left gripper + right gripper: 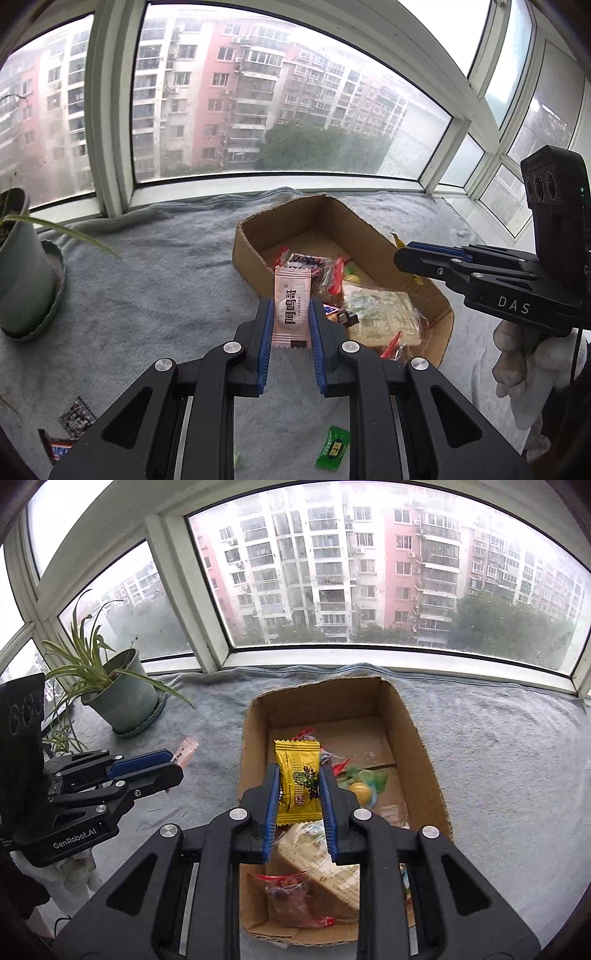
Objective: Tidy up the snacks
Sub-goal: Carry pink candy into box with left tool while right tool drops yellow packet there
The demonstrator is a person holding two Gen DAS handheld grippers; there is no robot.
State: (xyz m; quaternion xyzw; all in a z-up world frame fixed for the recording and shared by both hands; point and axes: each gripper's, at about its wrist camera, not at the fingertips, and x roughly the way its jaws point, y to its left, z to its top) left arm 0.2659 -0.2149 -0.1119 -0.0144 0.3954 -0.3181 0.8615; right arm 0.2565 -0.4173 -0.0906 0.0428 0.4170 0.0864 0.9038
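You are in the middle of the sorting: each gripper carries 1 snack toward the box [255,746], which sits on the grey towel [155,295] by the window. Your left gripper [291,314] pinches the pink packet [291,306] by its long sides, the packet standing upright between the blue pads [265,332]; it hangs just beside the near-left wall of the box, and I judge that it is not yet over the opening. Your right gripper [299,794] pinches the yellow packet [298,779] in the same way, and here the packet is above the inside of the box, over the snacks that already lie there. So the step in hand is the drop, and the right side seems ready first: spread its jaws and let the yellow packet fall on the pile. For the left side, I think you must first carry the packet to the right, past the cardboard wall, and only then open, otherwise it may land on the towel. The job is not finished after that: a green candy [332,452], a dark packet [75,419] and a chocolate bar [55,448] still lie on the towel near you, well apart from the box, and the pot [122,698] stands to the left, so keep the left arm away from its leaves
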